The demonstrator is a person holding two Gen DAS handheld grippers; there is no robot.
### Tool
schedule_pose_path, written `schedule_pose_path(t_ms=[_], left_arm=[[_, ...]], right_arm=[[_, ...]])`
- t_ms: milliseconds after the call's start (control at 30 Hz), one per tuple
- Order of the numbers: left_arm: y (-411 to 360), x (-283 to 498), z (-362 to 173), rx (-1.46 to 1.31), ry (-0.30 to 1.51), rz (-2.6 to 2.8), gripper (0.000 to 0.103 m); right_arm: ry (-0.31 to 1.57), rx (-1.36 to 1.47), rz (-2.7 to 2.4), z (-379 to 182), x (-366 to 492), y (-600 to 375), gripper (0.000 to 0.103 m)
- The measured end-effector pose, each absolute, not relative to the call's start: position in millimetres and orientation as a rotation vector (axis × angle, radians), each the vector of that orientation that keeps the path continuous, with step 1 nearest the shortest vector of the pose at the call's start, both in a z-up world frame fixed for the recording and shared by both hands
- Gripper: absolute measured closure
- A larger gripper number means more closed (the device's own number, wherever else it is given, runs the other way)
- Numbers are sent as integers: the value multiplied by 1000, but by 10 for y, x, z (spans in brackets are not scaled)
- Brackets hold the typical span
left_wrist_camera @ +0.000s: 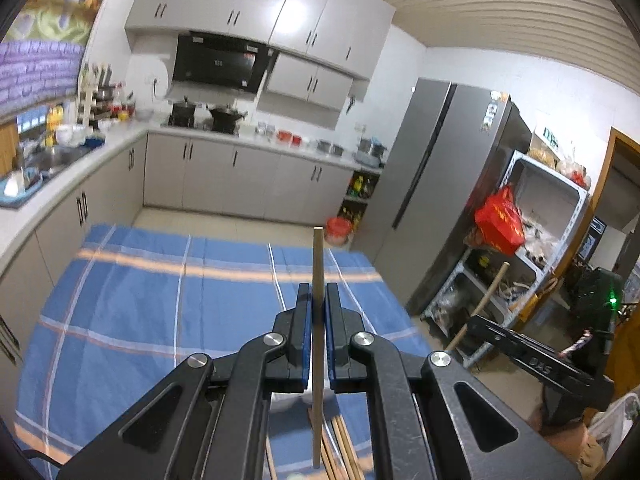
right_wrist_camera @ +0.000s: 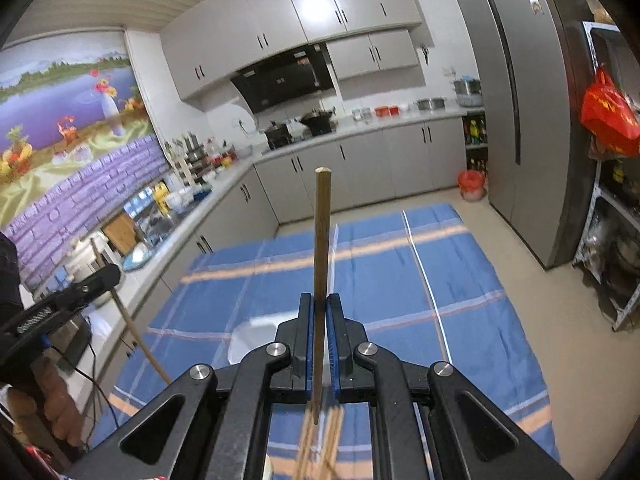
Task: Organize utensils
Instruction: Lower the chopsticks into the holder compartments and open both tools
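Grey kitchen cabinets (left_wrist_camera: 248,168), steel fridge (left_wrist_camera: 432,200), slatted ceiling (left_wrist_camera: 500,4), lake mural (right_wrist_camera: 68,120)

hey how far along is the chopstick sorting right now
Nothing looks put away yet. In hand: the left gripper is shut on one chopstick, the right gripper on another chopstick, both lifted above the blue plaid cloth. Left: a bundle of loose chopsticks below, by a white container.
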State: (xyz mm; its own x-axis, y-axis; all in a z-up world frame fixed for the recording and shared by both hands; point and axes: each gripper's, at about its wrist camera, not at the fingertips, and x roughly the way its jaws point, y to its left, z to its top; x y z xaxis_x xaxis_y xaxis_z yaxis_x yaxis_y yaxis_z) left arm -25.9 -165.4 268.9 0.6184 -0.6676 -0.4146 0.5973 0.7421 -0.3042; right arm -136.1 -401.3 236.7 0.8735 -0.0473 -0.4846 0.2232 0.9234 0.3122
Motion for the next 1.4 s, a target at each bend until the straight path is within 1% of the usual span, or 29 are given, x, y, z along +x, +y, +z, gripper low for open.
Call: schedule_pose_path(t_ms=[167, 300, 400, 600, 733, 800, 833, 867, 900, 933, 967, 1000, 1100, 1133, 1167, 1200, 1267, 1333, 1400], left_arm=[[-1786, 47, 2855, -156, 481, -689, 97], [-1955, 318, 2781, -142, 473, -652, 97], [-2098, 516, 2580, -110, 507, -632, 97], [-2326, 801, 1995, -81, 650, -626, 97], [-2317, 829, 1822, -78, 689, -633, 97], [-2276, 813, 1812, -78, 682, -634, 97], [-2259, 807, 1809, -79, 683, -638, 96], [-2241, 797, 1811, -83, 687, -641, 93], [-2225, 791, 1810, -87, 688, -640, 91], [-2196, 770, 1824, -92, 686, -638, 85], [-2159, 749, 1837, -96, 682, -634, 80], [-2125, 734, 1851, -100, 678, -631, 78], [-1972, 625, 1899, -112, 677, -617, 70], [-1897, 579, 1906, -123, 680, -612, 64], [-1822, 536, 1906, -132, 683, -603, 61], [-1751, 494, 1897, -138, 689, -593, 61], [-1618, 405, 1852, -149, 709, -571, 56], [-1501, 335, 1769, -157, 736, -548, 54], [-1405, 245, 1620, -158, 782, -533, 54]], right_arm=[[443, 346, -153, 2584, -1060, -4008, 97], [471, 326, -172, 2476, -750, -3981, 96], [539, 330, -183, 2204, -489, -3999, 96], [666, 381, -190, 1635, -227, -4078, 96], [719, 418, -173, 1398, -170, -4153, 95], [736, 435, -162, 1330, -174, -4182, 85], [741, 438, -163, 1307, -180, -4187, 72], [741, 438, -165, 1303, -188, -4180, 56], [736, 438, -165, 1304, -200, -4184, 51], [731, 437, -165, 1312, -221, -4179, 49], [730, 435, -164, 1320, -242, -4168, 49], [730, 434, -162, 1324, -273, -4163, 49], [732, 441, -153, 1318, -432, -4149, 41], [734, 443, -149, 1305, -483, -4138, 37], [739, 445, -144, 1279, -556, -4123, 33], [751, 446, -138, 1232, -648, -4103, 30], [784, 450, -126, 1107, -789, -4066, 26], [836, 456, -120, 936, -907, -4027, 25], [889, 461, -118, 729, -1039, -3992, 25]])
